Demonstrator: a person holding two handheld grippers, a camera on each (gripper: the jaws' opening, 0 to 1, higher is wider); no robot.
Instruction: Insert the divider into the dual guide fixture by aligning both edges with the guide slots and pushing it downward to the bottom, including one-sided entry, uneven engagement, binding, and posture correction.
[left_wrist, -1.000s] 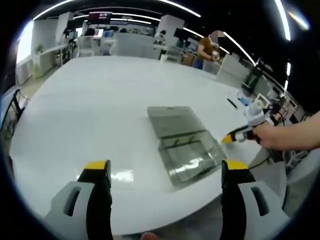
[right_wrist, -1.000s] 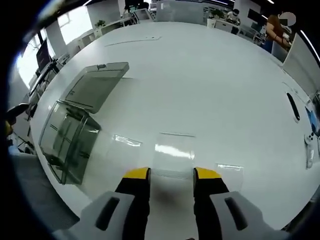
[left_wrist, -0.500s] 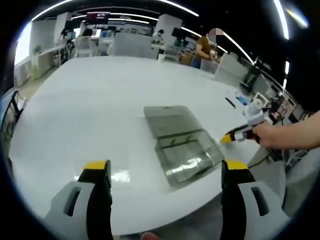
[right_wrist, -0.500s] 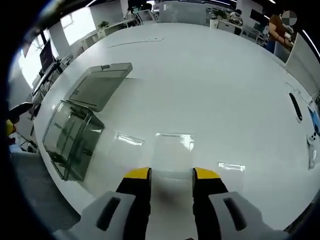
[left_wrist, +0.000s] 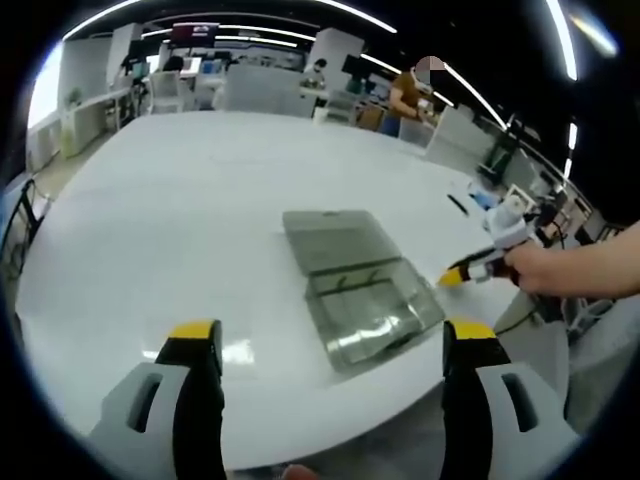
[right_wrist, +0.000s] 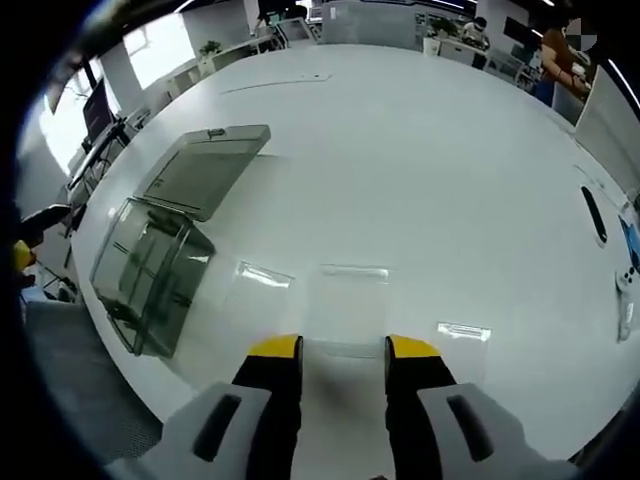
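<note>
Right gripper (right_wrist: 343, 352) jaws narrow, pinching clear divider (right_wrist: 346, 308) by near edge; sheet sticks out ahead. Thin, stiff, slick plastic, so grip low, centred. Fixture (right_wrist: 150, 272) far left of jaws. Left gripper (left_wrist: 330, 335) wide, empty.

Mostly white and smoky grey being shown here

A glossy white table (right_wrist: 430, 160) is being lit up, a smoky see-through grey fixture (left_wrist: 362, 300) is being reflected on, the divider (right_wrist: 345, 310) is looking clear, and yellow tips over grey-black bodies are being worn by both grippers (left_wrist: 335, 345) (right_wrist: 342, 348).
</note>
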